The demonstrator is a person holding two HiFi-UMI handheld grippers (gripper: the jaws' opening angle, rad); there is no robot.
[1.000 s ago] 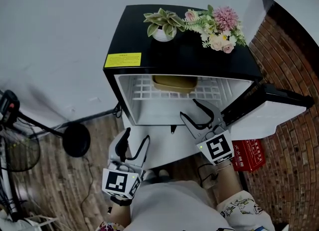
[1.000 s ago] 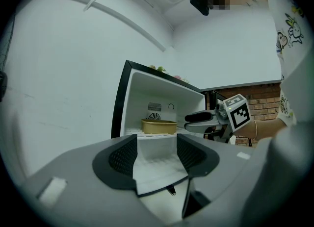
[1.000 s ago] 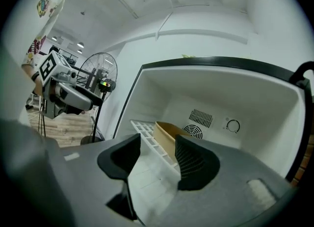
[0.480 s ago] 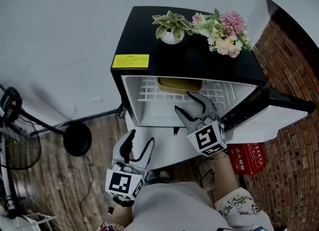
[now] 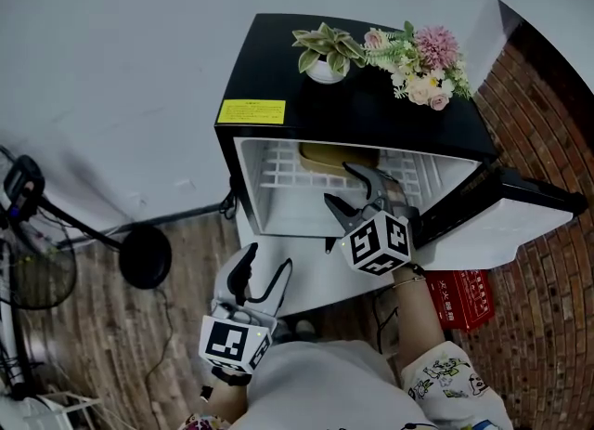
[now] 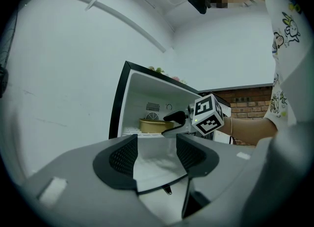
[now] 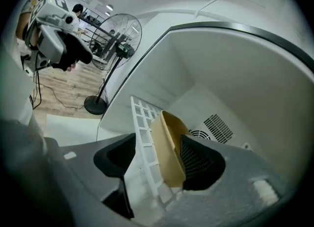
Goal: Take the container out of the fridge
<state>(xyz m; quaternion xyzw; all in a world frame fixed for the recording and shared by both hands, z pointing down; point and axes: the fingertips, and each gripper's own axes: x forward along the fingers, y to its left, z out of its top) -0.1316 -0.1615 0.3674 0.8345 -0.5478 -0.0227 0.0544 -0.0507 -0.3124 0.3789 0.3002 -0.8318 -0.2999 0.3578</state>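
A tan container (image 5: 339,157) sits on the white wire shelf (image 5: 278,168) at the back of the open black mini fridge (image 5: 353,103). My right gripper (image 5: 343,187) reaches into the fridge just in front of the container. Its jaws are opening. In the right gripper view the container (image 7: 169,152) stands ahead between the jaws of the right gripper (image 7: 157,160), close to the right one, with no pad pressing on it. My left gripper (image 5: 264,266) hangs open and empty below the fridge front. The left gripper view shows the container (image 6: 149,124) far ahead of the left gripper (image 6: 157,155).
The fridge door (image 5: 506,215) stands open at the right. A potted plant (image 5: 323,52) and a bunch of flowers (image 5: 422,61) rest on the fridge top. A floor fan's base (image 5: 144,256) is at the left, and a red box (image 5: 459,296) lies on the floor at the right.
My right gripper has moved forward into the fridge toward the container, and its jaws have spread wider. The left gripper has hardly moved.
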